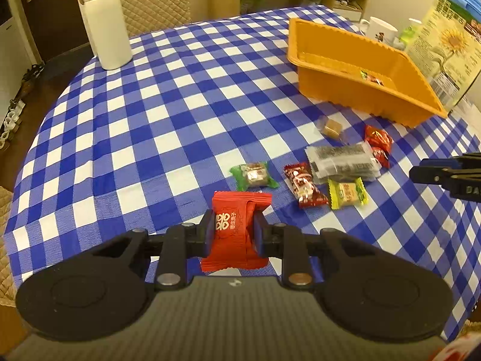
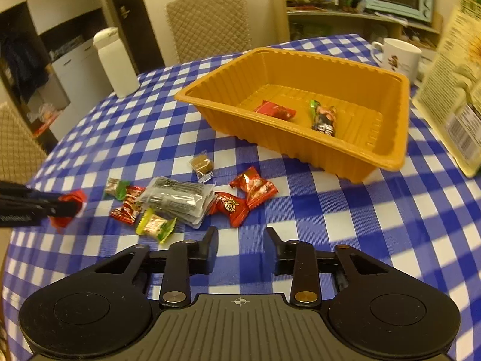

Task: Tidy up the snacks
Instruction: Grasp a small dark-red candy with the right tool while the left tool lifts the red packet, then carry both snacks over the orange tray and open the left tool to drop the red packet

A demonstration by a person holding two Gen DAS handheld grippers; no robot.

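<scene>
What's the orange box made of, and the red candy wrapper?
The orange box looks like thin molded plastic: its walls are ribbed and glossy. The red candy wrapper, pinched in the left tongs, looks like crinkly plastic film with a soft sheen.

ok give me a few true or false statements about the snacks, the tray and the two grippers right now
1. The left gripper is clamped on a red wrapped candy. True.
2. The orange plastic tray is empty. False: a red packet and a green-ended candy lie inside.
3. The right gripper holds a snack. False: nothing is between its jaws.
4. A clear pack of dark seaweed lies among the loose candies on the blue checked tablecloth. True.
5. The white thermos bottle lies on its side. False: it stands upright.
</scene>
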